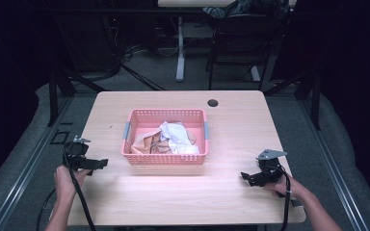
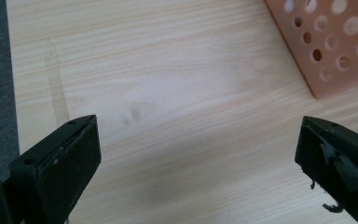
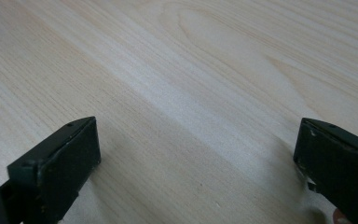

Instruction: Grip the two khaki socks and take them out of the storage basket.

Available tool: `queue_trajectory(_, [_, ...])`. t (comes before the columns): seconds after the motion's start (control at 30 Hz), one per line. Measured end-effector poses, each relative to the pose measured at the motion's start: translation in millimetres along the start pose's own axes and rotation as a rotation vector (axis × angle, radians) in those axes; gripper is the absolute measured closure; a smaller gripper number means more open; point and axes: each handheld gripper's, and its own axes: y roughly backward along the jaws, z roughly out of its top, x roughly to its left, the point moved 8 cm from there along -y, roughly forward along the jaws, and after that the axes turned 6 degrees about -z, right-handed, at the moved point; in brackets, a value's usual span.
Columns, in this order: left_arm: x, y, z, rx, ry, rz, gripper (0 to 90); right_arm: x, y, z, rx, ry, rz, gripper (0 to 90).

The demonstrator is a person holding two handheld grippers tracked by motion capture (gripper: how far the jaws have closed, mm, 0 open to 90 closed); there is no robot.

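Here the pink basket [image 1: 164, 138] sits mid-table w/ crumpled cloths [image 1: 171, 139] inside. Left gripper [image 1: 92, 164] and right gripper [image 1: 248, 176], near side, are held w/ jaws wide apart, nothing clamped. Cloths should be approached from above, one taken at a time. Basket corner holes [image 2: 328, 42] are seen close in left gripper view; bare table [image 3: 177, 84] in the right.

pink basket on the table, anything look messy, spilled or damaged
Nothing spilled or broken. The pink perforated plastic basket sits upright mid-table; the crumpled white cloth and tan cloth lie bunched inside it, unfolded. A faint streak marks the light wooden table.
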Motion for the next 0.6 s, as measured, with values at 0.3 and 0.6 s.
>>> queue_trajectory(0.3, [-15.6, 8.1, 19.3, -0.032, -0.038, -0.036, 0.1, 0.2, 0.0, -0.1, 0.0, -0.001, 0.001, 0.0])
queue_trajectory(0.6, [-30.2, 11.8, 35.8, -0.043, -0.068, -0.078, 0.1, -0.1, 0.1, -0.1, 0.0, 0.002, 0.0, 0.0])
